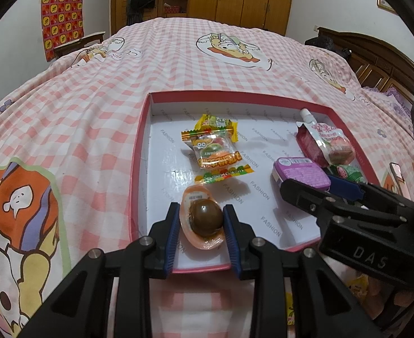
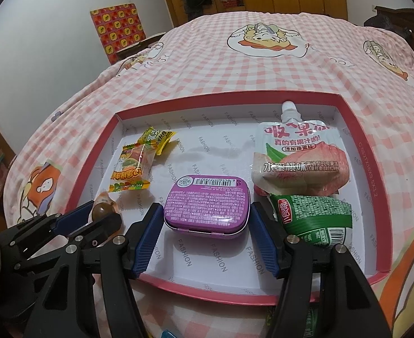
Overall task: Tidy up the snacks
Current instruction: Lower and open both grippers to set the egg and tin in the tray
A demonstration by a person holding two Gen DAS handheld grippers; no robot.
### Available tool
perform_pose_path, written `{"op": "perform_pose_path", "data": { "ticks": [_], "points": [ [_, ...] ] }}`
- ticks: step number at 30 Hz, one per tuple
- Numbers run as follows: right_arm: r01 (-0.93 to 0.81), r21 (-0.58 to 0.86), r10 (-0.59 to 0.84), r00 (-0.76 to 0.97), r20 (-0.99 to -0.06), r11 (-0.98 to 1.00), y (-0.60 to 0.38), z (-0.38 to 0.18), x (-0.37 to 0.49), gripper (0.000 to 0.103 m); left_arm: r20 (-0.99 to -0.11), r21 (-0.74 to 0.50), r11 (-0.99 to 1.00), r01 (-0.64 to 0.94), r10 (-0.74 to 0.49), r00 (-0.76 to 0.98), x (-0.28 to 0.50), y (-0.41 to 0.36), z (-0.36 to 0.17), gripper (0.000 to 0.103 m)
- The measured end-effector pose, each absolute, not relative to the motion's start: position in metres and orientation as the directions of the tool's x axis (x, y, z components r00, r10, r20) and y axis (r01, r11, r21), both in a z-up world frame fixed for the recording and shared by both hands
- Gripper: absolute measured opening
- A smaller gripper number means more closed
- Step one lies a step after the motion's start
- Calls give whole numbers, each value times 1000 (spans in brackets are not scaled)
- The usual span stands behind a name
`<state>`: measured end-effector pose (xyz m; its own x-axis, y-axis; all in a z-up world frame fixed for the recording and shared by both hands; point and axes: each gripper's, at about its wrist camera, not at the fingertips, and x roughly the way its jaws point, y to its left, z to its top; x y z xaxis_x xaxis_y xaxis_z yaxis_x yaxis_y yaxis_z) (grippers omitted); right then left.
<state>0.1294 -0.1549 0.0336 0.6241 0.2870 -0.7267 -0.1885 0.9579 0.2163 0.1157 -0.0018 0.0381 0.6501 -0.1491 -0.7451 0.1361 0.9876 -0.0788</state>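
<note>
Packaged brown egg (image 1: 205, 221) sitting in red-rimmed tray (image 1: 139, 152), near edge, at 6 o'clock from gummy packet (image 1: 219, 157); left gripper (image 1: 204, 222) pads pressing both sides, clamping it. Purple tin (image 2: 207, 207) lying between right gripper (image 2: 207, 225) fingers, spread wide, not touching. Peach pouch (image 2: 300, 157) at tin's 2 o'clock, green packet (image 2: 314, 219) at 3 o'clock.

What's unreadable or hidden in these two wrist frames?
- Green packet: left wrist view, mostly hidden behind the right gripper.
- Egg pack: right wrist view, partly covered by the left gripper; label unreadable.
- Purple tin: small print too fine; lid face unseen.
- Snacks at the bottom edge: cut off, blocked by the right gripper's fingers.
</note>
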Motion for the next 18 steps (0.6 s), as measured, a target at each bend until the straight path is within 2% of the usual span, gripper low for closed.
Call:
{"op": "perform_pose_path", "data": {
  "ticks": [10, 13, 15, 18],
  "points": [
    [-184, 225, 291, 626, -724, 957, -157, 34, 129, 64, -746, -99, 985, 142, -168, 644, 117, 1, 40, 33],
    [-186, 242, 305, 622, -721, 952, -159, 35, 128, 64, -742, -149, 978, 149, -210, 637, 116, 6, 43, 39],
    [-193, 262, 325, 621, -714, 946, -161, 36, 126, 64, -731, -163, 976, 145, -219, 646, 113, 8, 48, 48],
    [-202, 263, 331, 633, -700, 943, -162, 42, 121, 65, -721, -169, 976, 140, -219, 657, 109, 10, 54, 52]
  ]
}}
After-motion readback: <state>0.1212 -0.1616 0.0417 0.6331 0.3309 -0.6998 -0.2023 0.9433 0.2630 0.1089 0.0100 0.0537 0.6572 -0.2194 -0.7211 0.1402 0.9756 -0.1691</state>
